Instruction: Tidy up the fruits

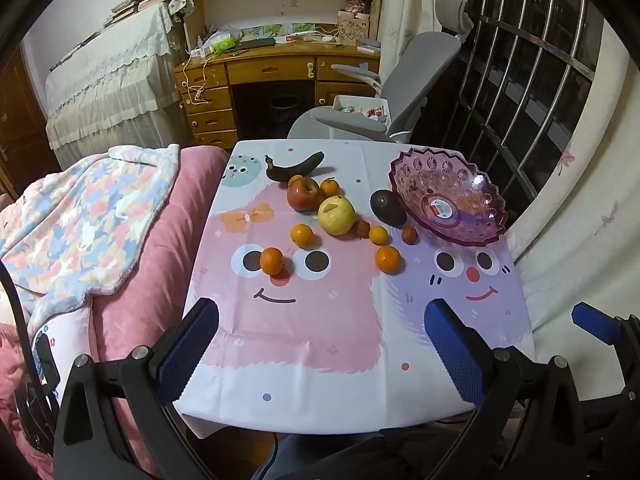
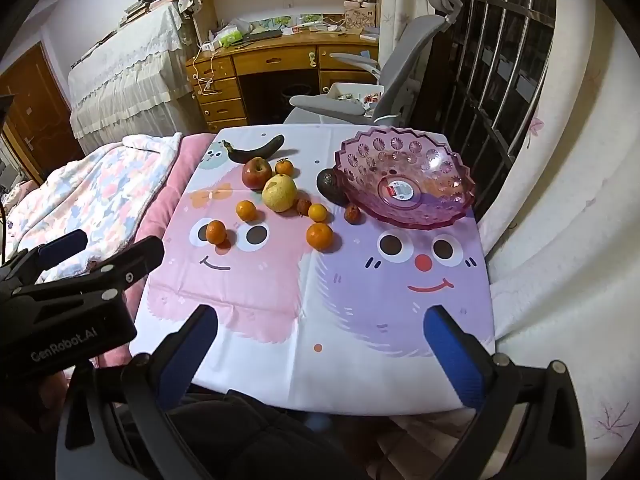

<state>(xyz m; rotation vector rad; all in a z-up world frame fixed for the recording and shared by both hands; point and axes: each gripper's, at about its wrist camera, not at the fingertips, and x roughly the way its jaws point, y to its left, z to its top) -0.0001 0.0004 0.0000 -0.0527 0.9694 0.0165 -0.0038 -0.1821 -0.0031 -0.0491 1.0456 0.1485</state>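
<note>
- Start of sorting, by the look of it: bowl [image 2: 404, 178] bare of fruit, every piece out on the tablecloth [image 2: 304, 300].
- Left gripper [image 1: 320, 344] spread wide, clamped on nothing, hung over the near edge; right gripper [image 2: 320, 352] likewise agape and empty.
- Far ahead of both claws: banana [image 2: 258, 149], apple [image 2: 256, 173], pear [image 2: 279, 193], avocado [image 2: 330, 187] touching the bowl's left wall, small oranges scattered nearer.
- Closest ahead of the right claw: orange [image 2: 319, 236], just short of the bowl.
- Likely next: reach forward and down, straddle one orange, close gently, lift over the scalloped rim.
- Worth minding: round fruit apt to roll if nudged.
</note>
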